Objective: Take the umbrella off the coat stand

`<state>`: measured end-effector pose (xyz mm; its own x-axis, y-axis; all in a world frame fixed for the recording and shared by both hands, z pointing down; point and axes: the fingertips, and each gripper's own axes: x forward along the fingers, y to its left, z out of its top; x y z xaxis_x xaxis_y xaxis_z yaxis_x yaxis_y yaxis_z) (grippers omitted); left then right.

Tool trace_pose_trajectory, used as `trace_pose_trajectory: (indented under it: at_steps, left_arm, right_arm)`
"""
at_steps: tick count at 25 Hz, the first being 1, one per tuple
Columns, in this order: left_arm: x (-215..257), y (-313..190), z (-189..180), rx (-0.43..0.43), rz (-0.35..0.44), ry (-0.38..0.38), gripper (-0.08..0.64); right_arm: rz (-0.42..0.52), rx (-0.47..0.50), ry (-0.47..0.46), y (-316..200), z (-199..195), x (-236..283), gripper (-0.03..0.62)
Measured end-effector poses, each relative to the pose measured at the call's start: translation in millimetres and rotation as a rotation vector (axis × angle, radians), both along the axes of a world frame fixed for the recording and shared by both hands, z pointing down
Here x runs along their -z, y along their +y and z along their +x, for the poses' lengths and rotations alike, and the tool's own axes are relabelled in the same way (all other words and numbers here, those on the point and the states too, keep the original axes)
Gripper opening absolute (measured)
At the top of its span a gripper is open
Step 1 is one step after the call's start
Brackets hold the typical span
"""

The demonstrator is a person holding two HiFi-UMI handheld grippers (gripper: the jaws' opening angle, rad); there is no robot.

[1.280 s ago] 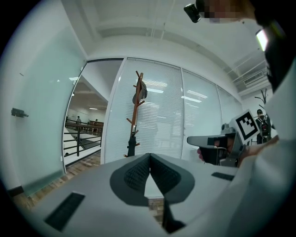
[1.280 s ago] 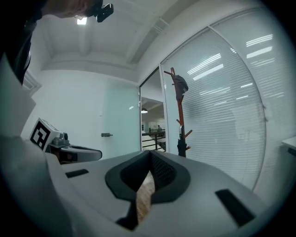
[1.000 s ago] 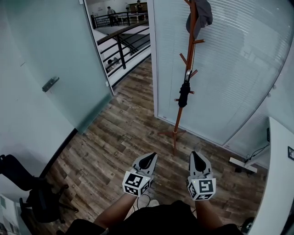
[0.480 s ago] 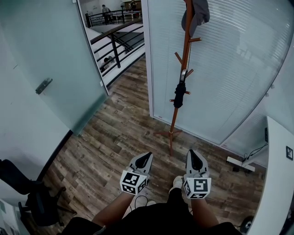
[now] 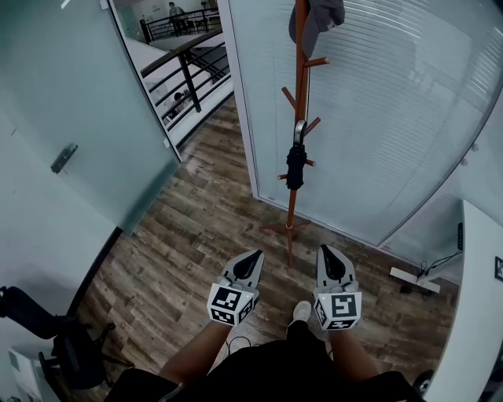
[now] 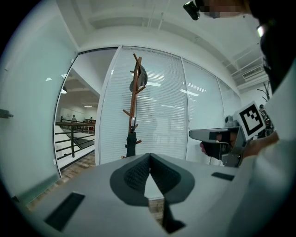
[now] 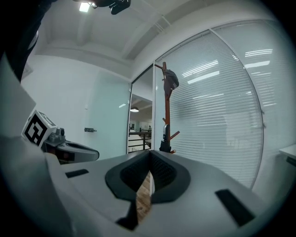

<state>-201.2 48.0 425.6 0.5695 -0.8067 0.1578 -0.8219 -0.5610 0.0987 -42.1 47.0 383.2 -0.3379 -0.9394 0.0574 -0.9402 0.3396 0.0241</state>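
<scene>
left gripper (image 5: pixel 251 259) and right gripper (image 5: pixel 325 253) have advanced toward the coat stand (image 5: pixel 299 86). both carry their jaws pressed together and empty, because the folded umbrella (image 5: pixel 295 166), hung by its handle midway up that stand, is judged still out of reach.

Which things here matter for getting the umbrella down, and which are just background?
Part of the job:
- umbrella, hanging on the coat stand
- left tongs and right tongs, both shut and empty

Just around:
- grey cap atop the stand
- black chair
- glass door
- stair railing
</scene>
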Motion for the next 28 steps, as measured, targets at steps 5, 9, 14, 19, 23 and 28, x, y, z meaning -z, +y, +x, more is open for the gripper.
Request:
trace_pose_trajectory:
  at_steps: [5,9,14,19,23,28]
  left_arm:
    - [-1,-41,23,0.029,-0.002,-0.005,0.014]
    - [-1,-78,45,0.05,-0.002,-0.013,0.014]
    - [1,-115,67,0.063,0.005,-0.029,0.014]
    - [-5,-144,80,0.093,-0.013,-0.04,0.014]
    - [-13,-165,91,0.106,-0.03,-0.041,0.014]
    - [-26,-183,99,0.069,-0.077,-0.04,0.014]
  right_arm:
    - [0.004,0.018,0.002,-40,21,-1,0.006]
    - [-0.001,0.056,0.009,-76,35,-3,0.006]
    - [-0.003,0.11,0.015,-114,48,-4,0.006]
    - [-0.02,0.134,0.007,-141,64,-10,0.006]
    - [-0.033,0.141,-0.006,-160,73,-18,0.006]
    - [-0.062,0.14,0.003,-177,73,-30,0.006]
